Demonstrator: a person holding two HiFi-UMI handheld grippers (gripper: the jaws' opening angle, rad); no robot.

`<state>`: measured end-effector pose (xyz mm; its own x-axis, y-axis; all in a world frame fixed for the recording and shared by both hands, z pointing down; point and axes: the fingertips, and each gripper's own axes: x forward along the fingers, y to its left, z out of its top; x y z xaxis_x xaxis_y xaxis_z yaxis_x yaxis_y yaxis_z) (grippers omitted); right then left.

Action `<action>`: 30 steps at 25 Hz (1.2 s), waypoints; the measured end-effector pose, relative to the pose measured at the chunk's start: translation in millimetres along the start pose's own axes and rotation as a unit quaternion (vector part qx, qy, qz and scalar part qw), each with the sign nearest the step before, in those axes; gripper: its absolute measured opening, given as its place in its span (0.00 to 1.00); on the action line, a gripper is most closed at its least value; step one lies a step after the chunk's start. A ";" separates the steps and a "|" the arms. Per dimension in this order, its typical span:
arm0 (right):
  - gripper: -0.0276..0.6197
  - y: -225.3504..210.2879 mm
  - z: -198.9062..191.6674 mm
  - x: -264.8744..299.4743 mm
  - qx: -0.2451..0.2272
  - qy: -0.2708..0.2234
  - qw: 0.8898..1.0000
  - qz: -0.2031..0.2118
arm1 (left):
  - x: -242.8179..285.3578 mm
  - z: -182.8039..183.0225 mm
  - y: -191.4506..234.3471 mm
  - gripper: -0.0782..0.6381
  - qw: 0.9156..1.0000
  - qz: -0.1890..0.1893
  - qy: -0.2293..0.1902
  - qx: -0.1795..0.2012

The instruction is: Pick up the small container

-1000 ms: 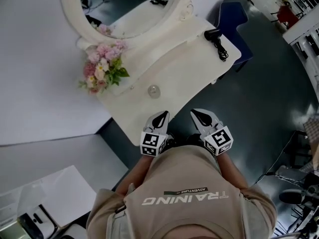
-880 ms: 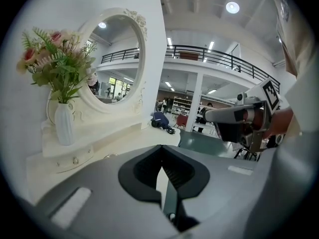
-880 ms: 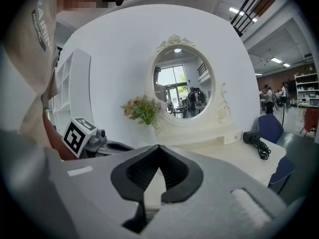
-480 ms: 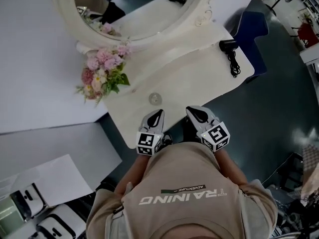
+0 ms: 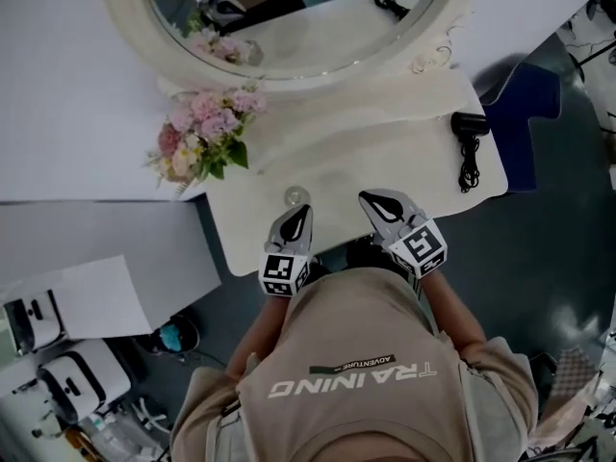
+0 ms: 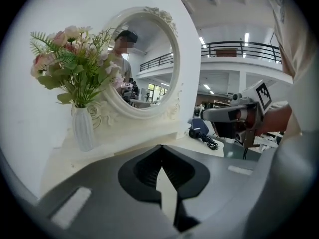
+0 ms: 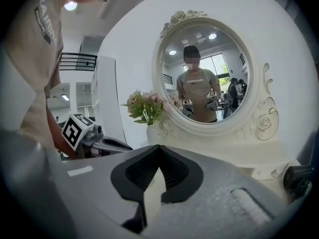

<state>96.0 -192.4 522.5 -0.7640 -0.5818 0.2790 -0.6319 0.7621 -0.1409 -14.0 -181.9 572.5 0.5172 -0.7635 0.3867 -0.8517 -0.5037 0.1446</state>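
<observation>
The person's shirt (image 5: 358,327) reads "TRAINING" beneath smaller "ADVENTURE", seen upside down.

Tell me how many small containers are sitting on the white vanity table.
1. The small container sits near the vanity table's front edge, just ahead of the left tongs, right of the flowers. Another could hide behind the flowers.
</observation>
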 end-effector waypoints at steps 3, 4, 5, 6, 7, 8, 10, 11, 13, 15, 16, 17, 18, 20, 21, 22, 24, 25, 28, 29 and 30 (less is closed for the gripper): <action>0.05 -8.4 -2.9 6.4 0.000 0.004 1.000 0.027 | 5.7 1.9 0.6 0.14 0.999 0.031 -0.006 -0.017; 0.05 -9.7 -2.6 9.1 -0.001 0.004 0.999 0.037 | 6.6 1.7 1.0 0.14 0.999 0.040 -0.006 -0.019; 0.05 -10.0 -1.7 11.7 -0.002 0.004 0.999 0.046 | 6.9 1.5 1.5 0.14 0.999 0.048 -0.005 -0.021; 0.05 -9.3 -0.9 13.9 -0.004 0.005 0.998 0.057 | 6.6 1.5 1.7 0.14 0.998 0.052 -0.006 -0.025; 0.05 -7.8 -0.6 15.4 -0.005 0.006 0.998 0.067 | 5.9 1.6 1.1 0.14 0.998 0.054 -0.010 -0.033; 0.05 -6.3 -1.4 16.7 -0.006 0.009 0.997 0.077 | 4.8 1.8 0.6 0.14 0.997 0.054 -0.015 -0.044; 0.05 -4.6 -4.6 20.4 -0.006 0.017 0.995 0.094 | 2.2 1.3 2.5 0.14 0.996 0.059 -0.023 -0.066; 0.05 -4.0 -6.2 23.4 -0.006 0.020 0.995 0.101 | 0.5 0.6 5.1 0.14 0.995 0.066 -0.023 -0.071; 0.05 -1.5 -8.0 30.9 -0.004 0.024 0.993 0.112 | -4.0 -1.0 11.4 0.14 0.994 0.078 -0.022 -0.075; 0.05 3.7 -9.5 38.0 -0.003 0.028 0.992 0.120 | -9.6 -4.7 17.1 0.14 0.993 0.084 -0.017 -0.075; 0.05 6.5 -10.5 41.3 -0.003 0.030 0.992 0.122 | -11.8 -7.2 19.4 0.14 0.994 0.086 -0.014 -0.072; 0.05 8.5 -11.3 44.9 -0.006 0.032 0.992 0.124 | -12.9 -9.3 21.5 0.14 0.994 0.086 -0.011 -0.065; 0.05 9.5 -11.6 49.2 -0.010 0.035 0.992 0.123 | -12.8 -10.8 23.9 0.14 0.995 0.086 -0.010 -0.058; 0.05 11.4 -9.1 57.4 -0.018 0.039 0.992 0.116 | -11.4 -13.9 29.5 0.14 0.996 0.080 -0.009 -0.050; 0.05 13.9 -6.4 60.0 -0.021 0.039 0.993 0.112 | -11.3 -16.0 32.4 0.14 0.996 0.075 -0.008 -0.049; 0.05 17.3 -3.8 61.6 -0.024 0.039 0.993 0.109 | -11.7 -18.7 35.0 0.14 0.996 0.070 -0.006 -0.048; 0.05 24.3 -1.6 62.9 -0.036 0.042 0.993 0.106 | -12.7 -26.6 38.9 0.15 0.997 0.061 0.002 -0.043; 0.05 26.2 -1.1 62.8 -0.042 0.046 0.993 0.105 | -11.8 -31.4 40.2 0.15 0.997 0.058 0.008 -0.043; 0.05 23.5 2.1 62.3 -0.044 0.056 0.993 0.098 | -4.0 -43.4 43.9 0.20 0.997 0.046 0.017 -0.051; 0.05 22.3 3.8 62.0 -0.040 0.054 0.993 0.093 | -1.6 -46.6 46.2 0.24 0.998 0.043 0.018 -0.053; 0.05 21.8 5.0 61.1 -0.035 0.053 0.994 0.089 | 0.8 -50.6 49.0 0.28 0.998 0.041 0.021 -0.053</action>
<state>34.8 -212.8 531.7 -0.8425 -0.4062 0.3539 -0.4749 0.8702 -0.1317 -59.6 -186.8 625.9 0.4437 -0.7816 0.4384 -0.8961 -0.3936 0.2053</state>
